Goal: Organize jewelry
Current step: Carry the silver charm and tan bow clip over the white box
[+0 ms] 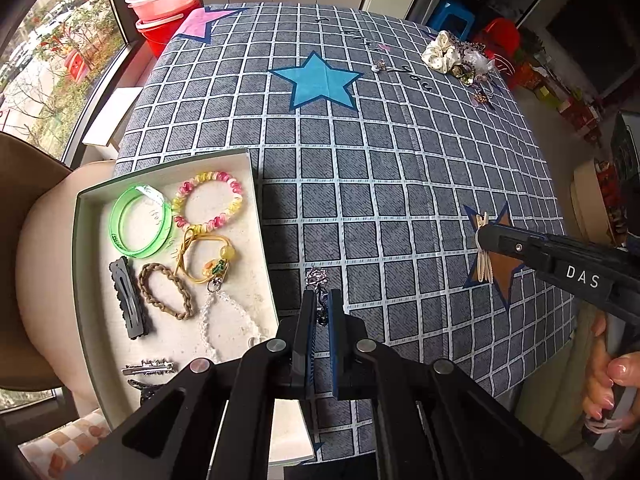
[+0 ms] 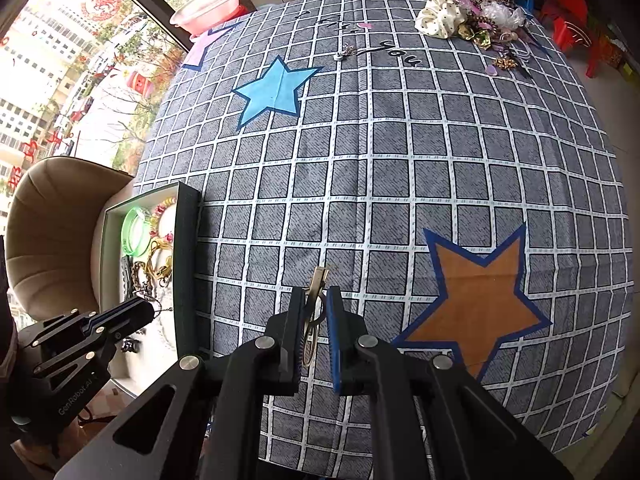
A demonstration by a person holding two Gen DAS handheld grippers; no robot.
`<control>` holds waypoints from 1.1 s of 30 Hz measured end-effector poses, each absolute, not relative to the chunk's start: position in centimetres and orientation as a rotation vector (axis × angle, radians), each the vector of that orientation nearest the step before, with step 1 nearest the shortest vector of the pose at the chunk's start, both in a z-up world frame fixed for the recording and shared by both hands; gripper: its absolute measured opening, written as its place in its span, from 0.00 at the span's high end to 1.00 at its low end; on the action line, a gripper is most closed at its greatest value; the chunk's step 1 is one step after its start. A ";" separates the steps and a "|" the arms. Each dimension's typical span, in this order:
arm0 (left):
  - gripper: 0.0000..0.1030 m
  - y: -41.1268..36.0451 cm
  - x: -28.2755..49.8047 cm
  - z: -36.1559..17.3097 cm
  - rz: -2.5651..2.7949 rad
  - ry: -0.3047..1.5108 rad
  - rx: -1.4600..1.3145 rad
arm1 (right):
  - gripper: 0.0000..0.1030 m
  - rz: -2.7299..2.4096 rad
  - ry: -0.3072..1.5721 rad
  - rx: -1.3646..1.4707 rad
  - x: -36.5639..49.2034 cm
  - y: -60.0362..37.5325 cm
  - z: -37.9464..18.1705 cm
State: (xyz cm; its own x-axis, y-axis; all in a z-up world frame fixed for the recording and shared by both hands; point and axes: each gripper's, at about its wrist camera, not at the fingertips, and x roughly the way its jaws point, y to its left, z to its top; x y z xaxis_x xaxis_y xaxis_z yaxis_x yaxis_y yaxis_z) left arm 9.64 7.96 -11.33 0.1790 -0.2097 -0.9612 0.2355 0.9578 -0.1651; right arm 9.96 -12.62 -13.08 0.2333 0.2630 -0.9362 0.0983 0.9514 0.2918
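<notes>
A: Left wrist view first — the left gripper (image 1: 322, 300) has its jaws drawn narrow on a small dark chain piece with a silvery charm (image 1: 317, 280), which sticks out past the fingertips just beside the right wall of the open tray (image 1: 82, 264).

B: And what lies in the tray?

A: A green bangle (image 1: 138, 222), a pink-and-yellow bead bracelet (image 1: 208, 200), a yellow cord bracelet (image 1: 204, 258), a braided loop (image 1: 164, 290), a dark hair clip (image 1: 128, 298) and a clear bead strand (image 1: 230, 320) (two more clips at the near end are partly hidden by the gripper frame).

B: The other hand?

A: The right gripper (image 2: 316, 304) is clamped narrow on a pale cream hair clip (image 2: 318, 280), seen from the side over the orange star in the left view. Fingers (image 1: 608, 376) wrap its handle at the right edge.

B: What is still out on the cloth?

A: On the checked tablecloth (image 2: 380, 184), at the far right corner, a heap — a cream scrunchie (image 2: 438, 14) with glittery pieces beside it — and one tiny silvery item (image 2: 344, 53) lying alone past the blue star (image 2: 276, 92).
</notes>
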 end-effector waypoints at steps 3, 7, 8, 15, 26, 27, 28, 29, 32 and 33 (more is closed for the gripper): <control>0.88 9.1 9.0 -11.1 -0.304 1.349 0.011 | 0.89 0.136 1.332 0.293 10.0 -11.5 -12.4; 0.88 10.7 8.2 -10.9 -0.287 1.341 -0.004 | 0.89 0.176 1.328 0.262 10.2 -9.5 -11.6; 0.88 11.1 8.0 -10.8 -0.280 1.339 -0.007 | 0.89 0.186 1.326 0.254 10.2 -9.0 -11.3; 0.88 14.9 6.5 -10.8 -0.219 1.337 -0.052 | 0.89 0.277 1.319 0.195 10.8 -4.5 -10.2; 0.88 21.1 3.2 -12.1 -0.092 1.363 -0.129 | 0.89 0.425 1.350 0.097 10.5 2.6 -10.6; 0.88 21.6 2.9 -12.2 -0.081 1.367 -0.136 | 0.89 0.438 1.355 0.087 10.4 3.2 -10.8; 0.88 22.0 2.6 -12.4 -0.070 1.371 -0.143 | 0.89 0.450 1.361 0.077 10.3 3.8 -11.0; 0.88 22.4 2.3 -12.6 -0.060 1.376 -0.150 | 0.89 0.463 1.368 0.069 10.1 4.3 -11.2; 0.88 23.4 1.6 -13.4 -0.039 1.392 -0.165 | 0.89 0.501 1.393 0.048 9.5 5.9 -12.1; 0.88 23.7 1.4 -13.6 -0.034 1.397 -0.167 | 0.89 0.511 1.403 0.040 9.3 6.4 -12.4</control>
